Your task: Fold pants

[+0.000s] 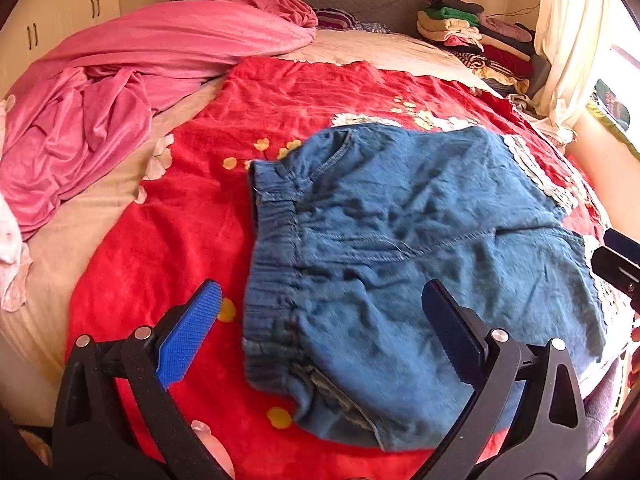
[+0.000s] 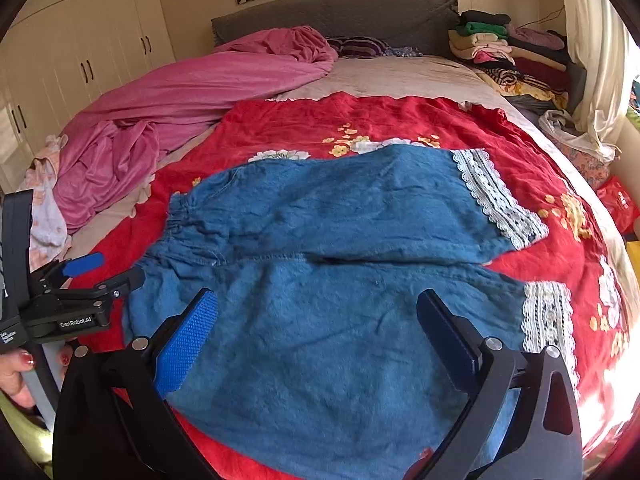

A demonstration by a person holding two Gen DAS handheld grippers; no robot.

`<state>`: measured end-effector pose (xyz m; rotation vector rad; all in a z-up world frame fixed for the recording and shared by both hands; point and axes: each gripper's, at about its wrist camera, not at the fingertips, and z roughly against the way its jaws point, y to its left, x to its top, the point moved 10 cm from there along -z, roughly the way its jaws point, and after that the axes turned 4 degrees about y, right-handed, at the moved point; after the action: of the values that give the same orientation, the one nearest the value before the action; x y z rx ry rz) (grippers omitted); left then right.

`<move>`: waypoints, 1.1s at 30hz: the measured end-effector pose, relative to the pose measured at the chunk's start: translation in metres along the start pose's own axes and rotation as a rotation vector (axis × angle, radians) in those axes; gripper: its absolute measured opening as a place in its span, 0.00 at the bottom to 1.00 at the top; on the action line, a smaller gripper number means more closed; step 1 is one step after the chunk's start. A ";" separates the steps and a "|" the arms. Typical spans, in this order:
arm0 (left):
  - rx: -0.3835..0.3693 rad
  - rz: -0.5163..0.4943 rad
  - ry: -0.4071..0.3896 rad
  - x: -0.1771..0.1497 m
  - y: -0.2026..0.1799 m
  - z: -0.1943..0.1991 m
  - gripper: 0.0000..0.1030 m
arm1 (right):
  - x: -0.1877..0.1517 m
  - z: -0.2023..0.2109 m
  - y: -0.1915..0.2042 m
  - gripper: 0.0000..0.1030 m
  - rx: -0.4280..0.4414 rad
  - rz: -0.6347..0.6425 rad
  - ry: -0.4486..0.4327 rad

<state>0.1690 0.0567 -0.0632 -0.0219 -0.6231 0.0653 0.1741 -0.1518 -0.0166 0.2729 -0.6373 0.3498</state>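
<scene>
Blue denim pants [image 2: 340,220] lie flat on a red flowered blanket [image 2: 400,120], with the elastic waistband [image 1: 276,272] to the left and both legs running right. Each leg ends in a white lace cuff [image 2: 496,196], and the near cuff [image 2: 546,320] lies by the bed's right side. My left gripper [image 1: 320,320] hovers open over the waistband end, nothing between its fingers. It also shows in the right wrist view as the left gripper [image 2: 108,270], beside the waistband's near corner. My right gripper [image 2: 318,332] stands open above the near leg, holding nothing.
A crumpled pink blanket [image 1: 120,100] covers the bed's left side. Folded clothes [image 1: 476,36] are stacked at the far right by the grey headboard [image 2: 340,12]. A curtain [image 1: 572,32] hangs at the right; wardrobes [image 2: 80,40] line the left wall. A person's hand [image 2: 16,376] grips the left tool.
</scene>
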 end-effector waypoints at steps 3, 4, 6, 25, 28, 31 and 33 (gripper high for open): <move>0.008 0.032 0.029 0.022 0.025 -0.023 0.92 | 0.036 -0.021 0.009 0.96 -0.006 0.069 -0.010; 0.003 0.042 0.040 0.028 0.033 -0.031 0.92 | 0.046 -0.031 0.012 0.96 0.003 0.083 0.000; 0.018 0.060 0.053 0.040 0.050 -0.047 0.92 | 0.065 -0.054 0.020 0.96 0.044 0.113 0.038; -0.197 0.061 0.096 0.078 0.057 -0.129 0.21 | 0.124 -0.233 0.062 0.96 0.110 0.489 0.283; -0.199 0.038 0.032 0.082 0.054 -0.110 0.19 | 0.121 -0.245 0.077 0.94 0.147 0.573 0.304; -0.210 0.035 0.002 0.084 0.051 -0.099 0.19 | 0.109 -0.244 0.096 0.41 0.236 0.627 0.328; -0.193 0.032 -0.013 0.081 0.054 -0.095 0.19 | 0.106 -0.232 0.103 0.19 0.232 0.632 0.300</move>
<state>0.2873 0.1160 -0.0949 -0.2181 -0.6399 0.0357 0.3354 0.0478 -0.1155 0.2286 -0.3719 1.0564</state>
